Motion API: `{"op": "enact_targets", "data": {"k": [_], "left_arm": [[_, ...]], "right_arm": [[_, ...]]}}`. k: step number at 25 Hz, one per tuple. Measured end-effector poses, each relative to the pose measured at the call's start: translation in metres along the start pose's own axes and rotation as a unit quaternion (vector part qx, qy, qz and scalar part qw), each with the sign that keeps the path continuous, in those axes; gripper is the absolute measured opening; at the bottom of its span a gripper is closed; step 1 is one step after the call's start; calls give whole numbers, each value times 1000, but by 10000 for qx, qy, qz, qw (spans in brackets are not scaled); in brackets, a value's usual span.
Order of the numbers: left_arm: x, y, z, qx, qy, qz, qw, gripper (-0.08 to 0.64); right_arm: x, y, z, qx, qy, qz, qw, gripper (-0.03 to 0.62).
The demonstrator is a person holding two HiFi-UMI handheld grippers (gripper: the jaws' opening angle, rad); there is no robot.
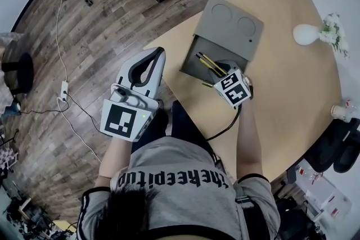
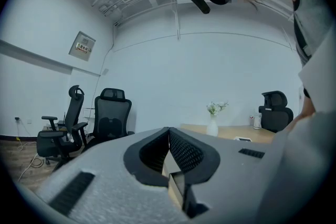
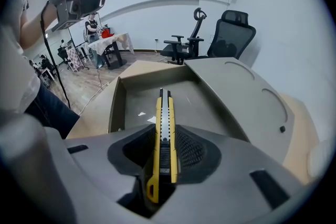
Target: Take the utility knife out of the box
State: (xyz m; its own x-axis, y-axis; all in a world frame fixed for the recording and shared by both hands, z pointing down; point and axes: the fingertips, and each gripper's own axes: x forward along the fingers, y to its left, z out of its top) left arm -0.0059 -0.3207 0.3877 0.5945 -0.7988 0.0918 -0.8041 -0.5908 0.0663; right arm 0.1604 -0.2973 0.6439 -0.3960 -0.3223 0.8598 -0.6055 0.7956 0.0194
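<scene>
Right gripper [image 3: 166, 126] jaws clamp utility knife [image 3: 164, 107]; left gripper [image 2: 169, 131] jaws together; shirt [image 1: 169, 180] possibly reads "thekeepitup".

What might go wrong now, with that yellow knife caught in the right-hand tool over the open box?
The right gripper holds the utility knife near its tail, most of its length sticking out ahead; it may pivot or slip back into the box. Its tip points down at the box floor, so a careless lift might snag a wall. The left gripper is shut, away from the box, so nothing steadies it.
</scene>
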Motion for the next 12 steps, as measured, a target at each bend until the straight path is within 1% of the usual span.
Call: {"op": "enact_targets", "data": {"k": [5,12], "left_arm": [[-4,1,5,54,-44,-63,10000,18],[-10,-2,14,92,-181,-255,9995,18]], "right_arm": [[-7,2,2,21,-9,-169,9999,118],[-39,3,26,170,-589,-680,9958,117]]}}
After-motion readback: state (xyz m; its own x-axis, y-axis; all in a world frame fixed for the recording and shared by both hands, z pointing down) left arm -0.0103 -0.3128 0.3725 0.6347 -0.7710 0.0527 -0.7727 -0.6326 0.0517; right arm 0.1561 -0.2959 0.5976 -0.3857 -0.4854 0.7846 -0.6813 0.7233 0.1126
